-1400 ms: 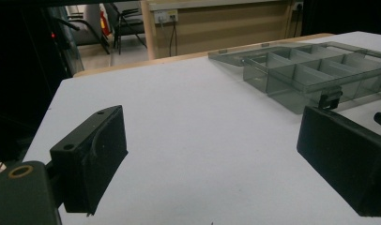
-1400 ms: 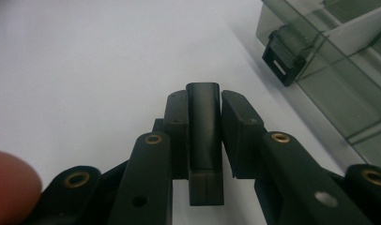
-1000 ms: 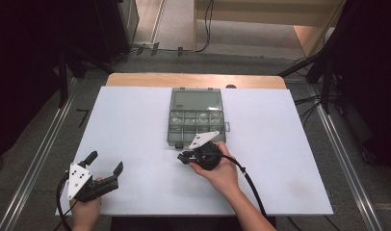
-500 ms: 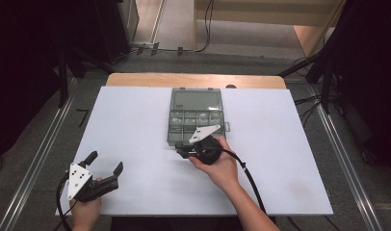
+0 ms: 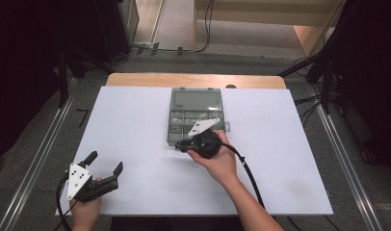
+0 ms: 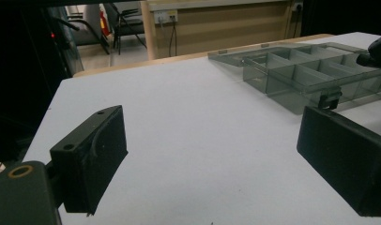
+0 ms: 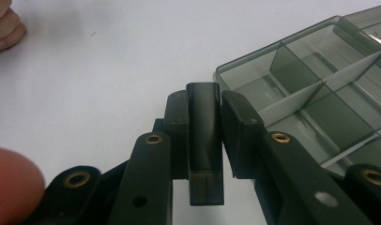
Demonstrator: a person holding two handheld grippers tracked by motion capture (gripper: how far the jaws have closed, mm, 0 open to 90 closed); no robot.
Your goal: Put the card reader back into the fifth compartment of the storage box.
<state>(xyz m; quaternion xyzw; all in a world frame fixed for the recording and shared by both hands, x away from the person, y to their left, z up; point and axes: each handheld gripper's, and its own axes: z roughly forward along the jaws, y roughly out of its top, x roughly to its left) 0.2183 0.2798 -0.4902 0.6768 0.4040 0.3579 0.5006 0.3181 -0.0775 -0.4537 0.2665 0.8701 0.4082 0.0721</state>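
Note:
A clear grey compartment box [image 5: 196, 115] lies open at mid-table, its lid laid flat toward the far side. At the box's near left corner, my right gripper [image 5: 184, 145] is shut on a dark latch tab [image 7: 205, 136], which stands upright between its jaws. In the right gripper view the box [image 7: 320, 70] shows bare dividers. My left gripper [image 5: 106, 162] rests near the table's front left, open, with nothing between its fingers [image 6: 92, 154]. The left gripper view has the box [image 6: 296, 70] far off to the right.
The white table top [image 5: 136, 125] spreads wide around the box, with a wooden edge [image 5: 193, 79] at the back. Metal rails [image 5: 34, 159] run along both sides of the table. The right gripper's cable [image 5: 249, 175] trails along the forearm.
My right gripper has edged forward to the box's near edge. The left gripper has stayed where it was, still open.

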